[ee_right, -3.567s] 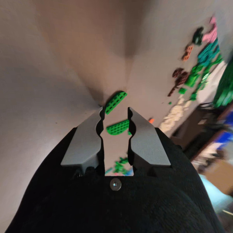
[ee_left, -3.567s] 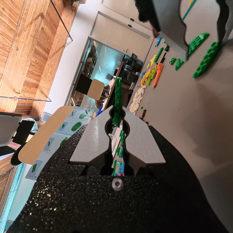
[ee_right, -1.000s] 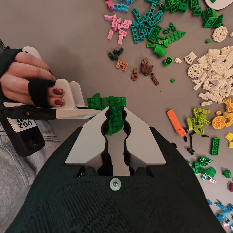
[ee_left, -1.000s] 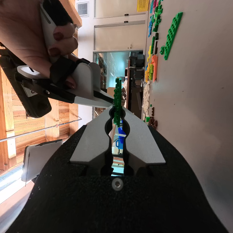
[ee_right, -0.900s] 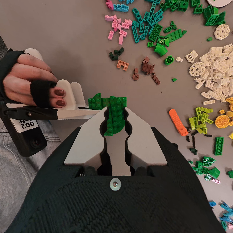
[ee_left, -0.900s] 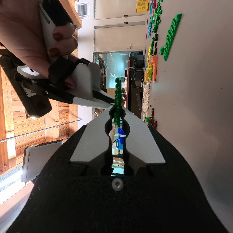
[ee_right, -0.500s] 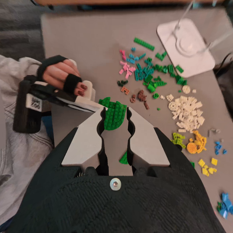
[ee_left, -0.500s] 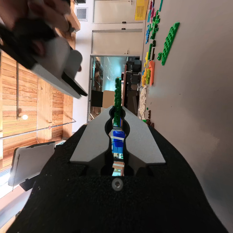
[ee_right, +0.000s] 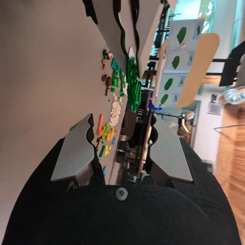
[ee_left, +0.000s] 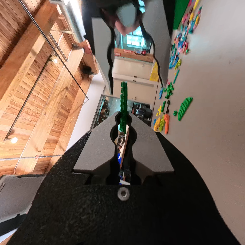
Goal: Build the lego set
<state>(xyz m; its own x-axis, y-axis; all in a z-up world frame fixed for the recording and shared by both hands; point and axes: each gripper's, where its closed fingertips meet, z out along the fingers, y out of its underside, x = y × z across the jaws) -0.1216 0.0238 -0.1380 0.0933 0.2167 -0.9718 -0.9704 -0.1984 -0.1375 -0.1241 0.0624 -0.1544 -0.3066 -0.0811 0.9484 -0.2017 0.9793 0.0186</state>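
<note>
My left gripper [ee_left: 124, 113] is shut on a flat green brick plate assembly [ee_left: 124, 100], seen edge-on and sticking out past the fingertips, held in the air off the grey table [ee_left: 214, 139]. The same assembly shows in the right wrist view [ee_right: 133, 86], hanging from the left gripper's fingers [ee_right: 112, 43] at the top. My right gripper [ee_right: 122, 116] is wide open and empty, a short way from the assembly's lower end. It also shows in the left wrist view [ee_left: 137, 88], open, facing the assembly's tip. A loose green half-round plate [ee_left: 185, 108] lies on the table.
Sorted piles of small bricks lie on the table: an orange separator tool [ee_right: 100, 125], white pieces [ee_right: 116, 114], yellow and lime pieces [ee_right: 108, 132], brown pieces [ee_right: 106, 79]. A printed sheet with green shapes [ee_right: 176, 66] stands past the table edge. A wooden wall [ee_left: 33, 79] is at the left. Spacing between my two grippers at the tips: around 5 cm.
My right gripper let go of the green plate it had been pressing onto the assembly, opened wide and drew back. My left gripper kept hold of the assembly and swung round.
</note>
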